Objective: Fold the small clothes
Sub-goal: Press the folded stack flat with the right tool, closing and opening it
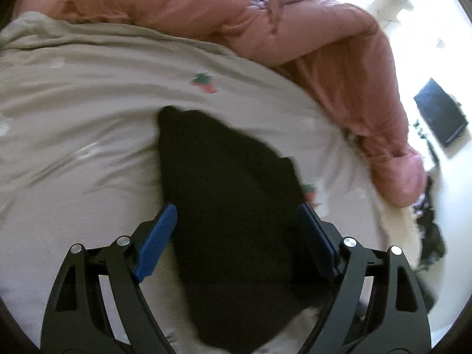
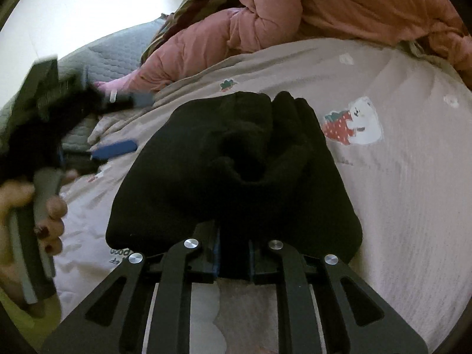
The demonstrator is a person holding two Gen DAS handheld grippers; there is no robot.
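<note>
— Where is the garment, and what are your claws doing?

— The black garment (image 2: 236, 165) lies bunched on the bed sheet (image 2: 398, 177), a pale sheet printed with strawberries and a small white bear. My right claw (image 2: 234, 253) is clamped on the garment's near edge: its blue pads are drawn close together with black cloth pinched between them, and the rest of the cloth humps up just beyond the fingertips.

— And the left one?

— My left claw (image 1: 236, 230) stands wide apart. The black garment (image 1: 233, 206) runs between its two blue pads (image 1: 156, 242), but neither pad presses on it. From the right wrist view that claw shows blurred at the far left, with my hand (image 2: 32, 206) wrapped round its grey handle.

— What lies around it?

— A pink quilted duvet (image 1: 295, 29) is heaped along the far side of the bed sheet (image 1: 73, 88), curving down to the right. A grey quilted pad (image 2: 118, 50) sits at the far left.
</note>
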